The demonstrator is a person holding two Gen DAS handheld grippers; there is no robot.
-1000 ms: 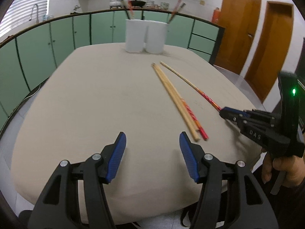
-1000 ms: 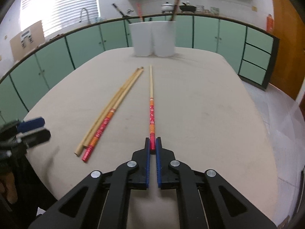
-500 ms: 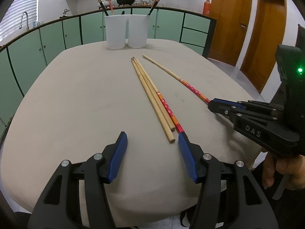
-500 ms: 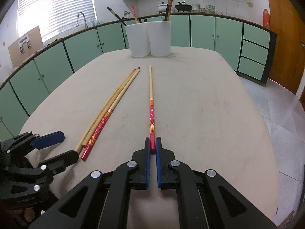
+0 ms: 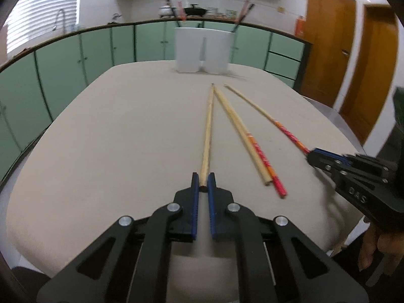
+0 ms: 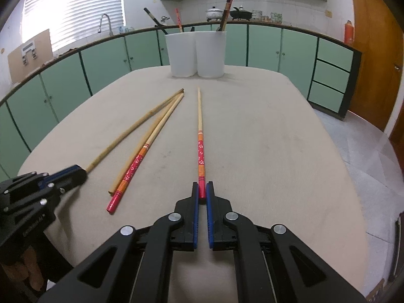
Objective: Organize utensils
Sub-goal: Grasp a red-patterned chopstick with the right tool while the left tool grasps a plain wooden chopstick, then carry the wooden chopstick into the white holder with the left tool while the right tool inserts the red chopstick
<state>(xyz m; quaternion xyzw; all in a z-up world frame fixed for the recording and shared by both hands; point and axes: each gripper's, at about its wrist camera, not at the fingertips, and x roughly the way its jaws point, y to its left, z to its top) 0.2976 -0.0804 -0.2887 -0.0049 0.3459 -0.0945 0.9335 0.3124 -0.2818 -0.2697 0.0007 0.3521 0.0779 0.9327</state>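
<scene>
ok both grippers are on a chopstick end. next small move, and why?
Probably lift both ends off the table. The left gripper is shut on the plain chopstick, the right gripper on the red-handled chopstick; both lie flat, and the white holders stand at the far edge.

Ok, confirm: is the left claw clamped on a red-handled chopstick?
No, the left claw grips a plain pale wooden chopstick by its near end.

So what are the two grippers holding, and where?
Left gripper pinches the plain wooden chopstick by its near end; right gripper pinches the red-patterned chopstick by its red end.
</scene>
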